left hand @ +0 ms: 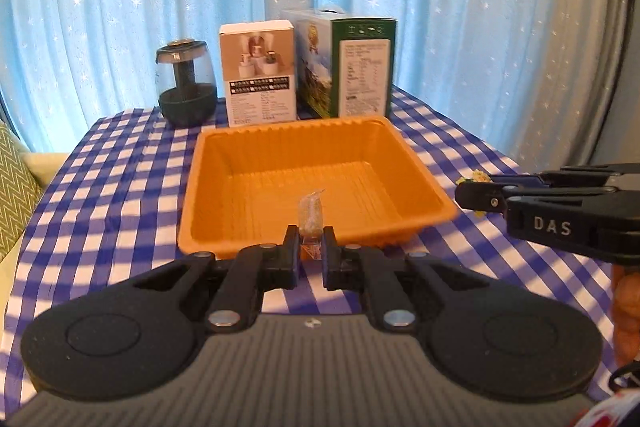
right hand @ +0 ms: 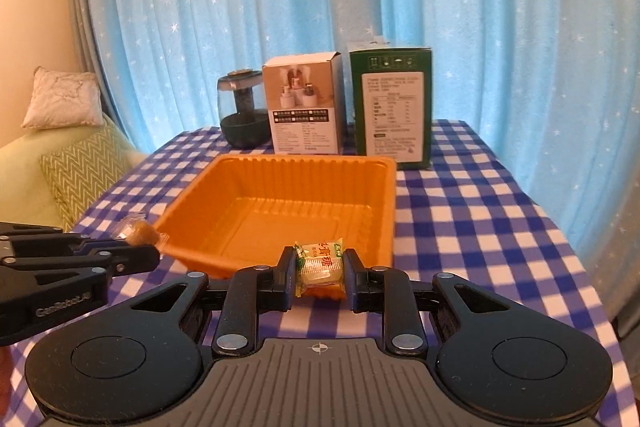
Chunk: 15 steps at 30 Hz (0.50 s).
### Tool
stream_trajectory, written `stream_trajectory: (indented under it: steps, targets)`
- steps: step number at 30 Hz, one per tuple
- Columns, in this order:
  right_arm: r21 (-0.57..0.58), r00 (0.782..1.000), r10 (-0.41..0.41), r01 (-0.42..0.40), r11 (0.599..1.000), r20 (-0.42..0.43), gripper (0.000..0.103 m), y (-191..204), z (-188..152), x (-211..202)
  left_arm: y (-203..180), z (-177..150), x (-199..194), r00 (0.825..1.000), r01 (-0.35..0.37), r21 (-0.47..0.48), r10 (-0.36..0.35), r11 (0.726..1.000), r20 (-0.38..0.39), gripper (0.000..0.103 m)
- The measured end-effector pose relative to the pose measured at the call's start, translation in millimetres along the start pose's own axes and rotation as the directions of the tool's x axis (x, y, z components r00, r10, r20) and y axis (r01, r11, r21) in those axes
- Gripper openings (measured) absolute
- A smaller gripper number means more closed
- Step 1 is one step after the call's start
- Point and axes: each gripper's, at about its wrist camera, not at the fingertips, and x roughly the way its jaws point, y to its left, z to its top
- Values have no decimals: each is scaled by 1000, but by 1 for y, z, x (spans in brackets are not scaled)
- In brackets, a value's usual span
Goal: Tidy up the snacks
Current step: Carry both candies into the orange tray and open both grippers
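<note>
Two pairs of black fingers pinch wrapped sweets above a checked cloth. The left gripper (left hand: 311, 241) has its fingers (left hand: 291, 251) closed to a narrow gap on a small clear-wrapped brown candy (left hand: 311, 217), held upright at the near rim of the orange plastic tray (left hand: 208, 163). The right gripper (right hand: 319, 265) has its fingers (right hand: 285, 273) set wider and clamped on a yellow-and-green wrapped candy (right hand: 320, 265) with printed characters, also held just at the tray's near edge (each gripper shows at the side of the other's view, its sweet poking past the tips).

The tray sits on the surface (right hand: 460, 211), which is covered by a blue-and-white gingham cloth. Beyond the tray's far rim stand three things in a row: a dark glass jar-like vessel with a lid (left hand: 187, 87), a white product box (left hand: 262, 71) showing dispensers, and a taller green carton (right hand: 394, 107) with a nutrition label facing forward. A pale blue curtain (right hand: 240, 7) sprinkled with small stars hangs behind. To the left, a green zigzag cushion (right hand: 84, 171) and a pale cushion (right hand: 64, 99) rest on a sofa.
</note>
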Motion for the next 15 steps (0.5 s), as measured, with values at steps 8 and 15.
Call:
stream_trajectory:
  steps: [8,15]
  targets:
    - [35,999,21,-20,999,-35,25,-8,23,58,19,15,40,999,20,-45,-19,999,29,9]
    - [64,997,20,-15,998,-72,25,-18,27,88,37,19,77,1000,8,-87,-10,996,-19,9]
